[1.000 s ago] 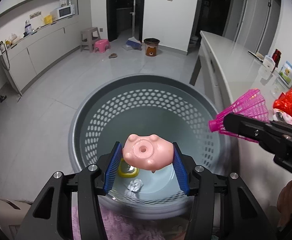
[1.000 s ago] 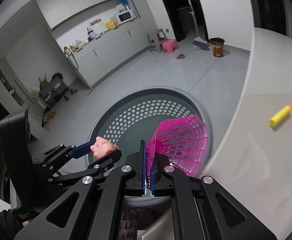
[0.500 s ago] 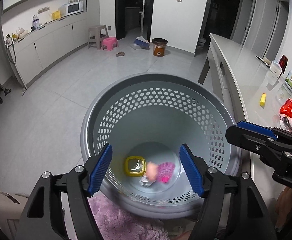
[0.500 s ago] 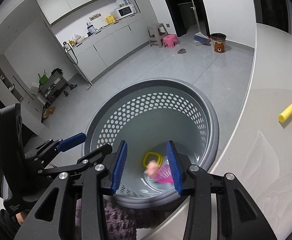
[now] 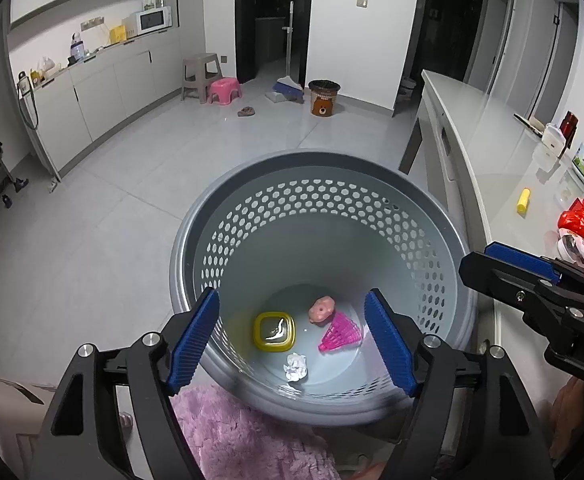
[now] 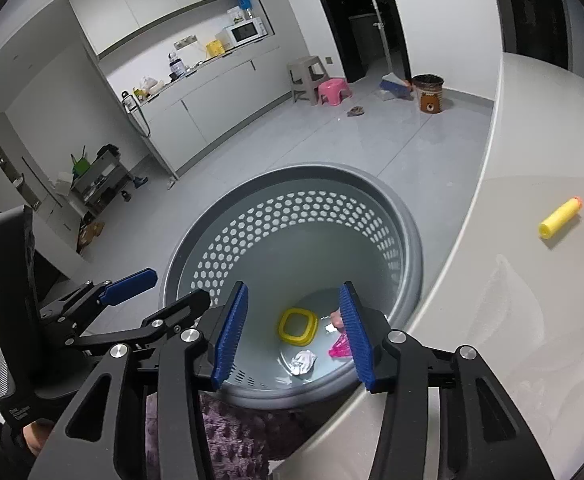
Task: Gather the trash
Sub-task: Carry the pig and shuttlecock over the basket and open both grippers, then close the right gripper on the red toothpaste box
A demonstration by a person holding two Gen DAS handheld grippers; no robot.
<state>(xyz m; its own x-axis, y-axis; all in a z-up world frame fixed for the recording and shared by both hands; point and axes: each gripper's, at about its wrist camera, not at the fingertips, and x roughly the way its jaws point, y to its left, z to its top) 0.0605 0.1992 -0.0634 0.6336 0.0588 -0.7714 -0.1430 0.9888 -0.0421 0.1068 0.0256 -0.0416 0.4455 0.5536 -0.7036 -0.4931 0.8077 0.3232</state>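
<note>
Left gripper (image 5: 292, 340) hangs over the grey perforated basket (image 5: 424, 216), jaws just been opening, nothing between them. On the basket floor: yellow tub (image 5: 274, 331) at 9 o'clock, pink pig toy (image 5: 321, 309) at 12, pink shuttlecock (image 5: 340, 333) at 3, crumpled paper (image 5: 295, 366) at 6. Right gripper (image 5: 532, 276) enters at 3 o'clock; counter (image 5: 488, 152) beyond, with yellow foam dart (image 5: 523, 200).

A home kitchen: wall cabinets and counter (image 5: 104, 64) with a microwave (image 5: 154, 20), tiled floor, plastic stools (image 5: 223, 90).
</note>
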